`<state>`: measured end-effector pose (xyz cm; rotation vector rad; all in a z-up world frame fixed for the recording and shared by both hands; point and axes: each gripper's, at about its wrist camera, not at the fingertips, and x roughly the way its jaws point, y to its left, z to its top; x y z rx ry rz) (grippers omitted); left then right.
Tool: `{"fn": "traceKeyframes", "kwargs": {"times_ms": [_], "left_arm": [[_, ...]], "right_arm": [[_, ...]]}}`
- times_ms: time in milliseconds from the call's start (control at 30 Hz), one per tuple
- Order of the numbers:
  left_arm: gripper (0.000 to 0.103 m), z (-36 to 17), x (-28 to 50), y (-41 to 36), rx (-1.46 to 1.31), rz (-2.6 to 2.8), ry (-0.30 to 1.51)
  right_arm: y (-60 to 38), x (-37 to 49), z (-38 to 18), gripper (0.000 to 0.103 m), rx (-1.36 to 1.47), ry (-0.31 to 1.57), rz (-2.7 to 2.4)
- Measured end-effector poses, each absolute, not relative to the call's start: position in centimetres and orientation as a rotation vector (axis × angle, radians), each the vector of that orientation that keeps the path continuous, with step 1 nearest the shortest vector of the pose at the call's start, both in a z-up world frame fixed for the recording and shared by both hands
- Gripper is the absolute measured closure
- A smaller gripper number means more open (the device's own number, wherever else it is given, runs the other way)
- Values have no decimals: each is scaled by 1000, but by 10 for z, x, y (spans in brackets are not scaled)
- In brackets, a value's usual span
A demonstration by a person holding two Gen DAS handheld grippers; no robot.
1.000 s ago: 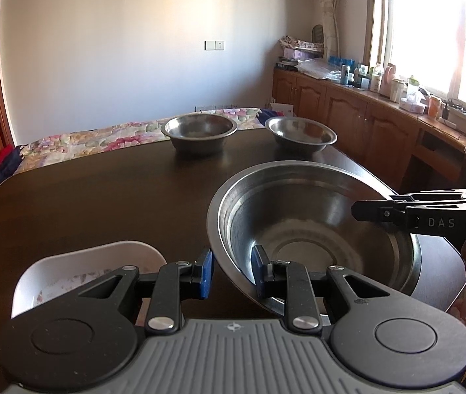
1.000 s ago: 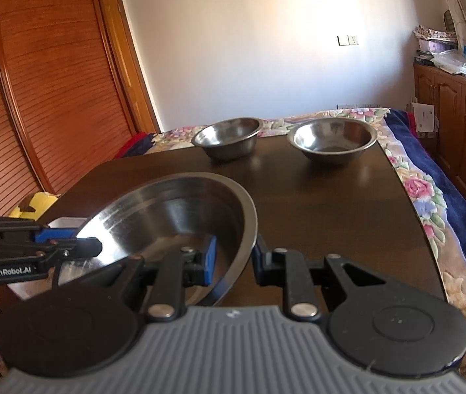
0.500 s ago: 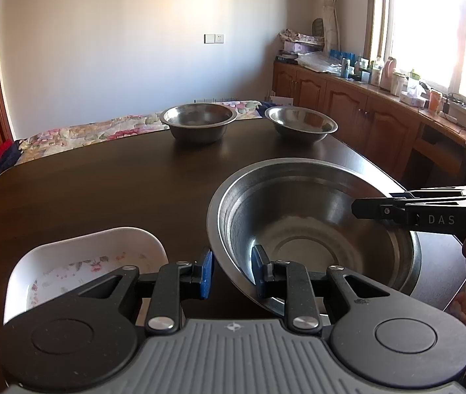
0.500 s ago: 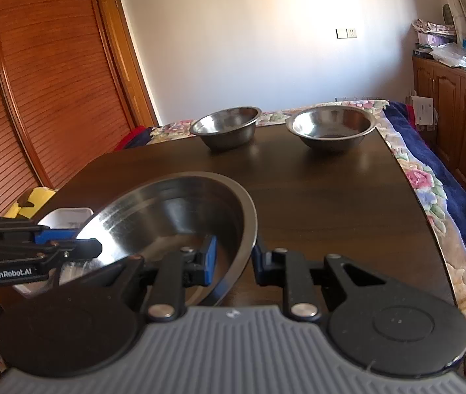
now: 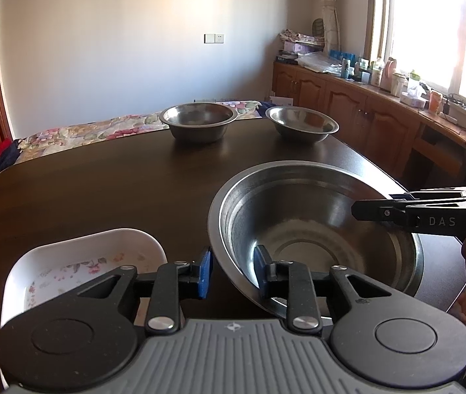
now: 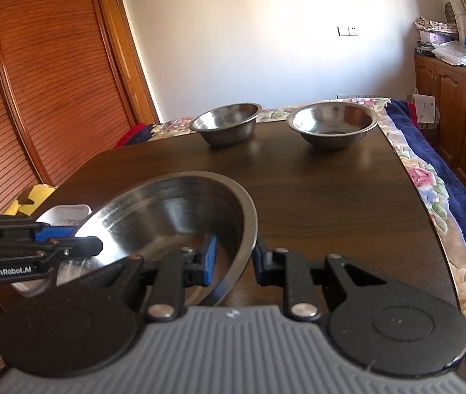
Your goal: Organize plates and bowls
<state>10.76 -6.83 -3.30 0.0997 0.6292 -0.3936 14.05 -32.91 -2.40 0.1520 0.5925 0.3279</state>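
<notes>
1. On the dark wooden desk [image 5: 85, 190], which fills most of both views, sit all the dishes.
2. At the near right part of the desk is the large steel bowl [image 5: 315, 226], tilted and gripped on opposite sides of its rim.
3. The left gripper [image 5: 233, 274] straddles the near left rim of the large steel bowl, one pad outside and one inside (a gap shows at the outer pad, so a firm clamp is uncertain).
4. The right gripper [image 6: 234, 259] has its fingers closed fairly narrow about the right rim of the same bowl, one pad inside and one outside.
5. A white dish [image 5: 78, 256] with a floral print lies at the near left, just beside the large bowl.
6. Two smaller steel bowls stand well apart at the far edge: the left small bowl [image 5: 198, 121] and the right small bowl [image 5: 301, 124], both upright.
</notes>
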Motion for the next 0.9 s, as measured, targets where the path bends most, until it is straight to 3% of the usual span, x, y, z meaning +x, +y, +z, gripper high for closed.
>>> {"fn": "traceKeyframes", "kwargs": {"times_ms": [100, 300, 900], "left_arm": [[61, -32, 108, -67, 93, -388, 625], [54, -24, 112, -62, 78, -378, 604], [50, 25, 189, -65, 93, -296, 540]], "right_arm": [[-332, 141, -22, 74, 154, 588, 322], [-340, 143, -12, 74, 142, 565, 316], [-364, 221, 59, 71, -8, 456, 345]]}}
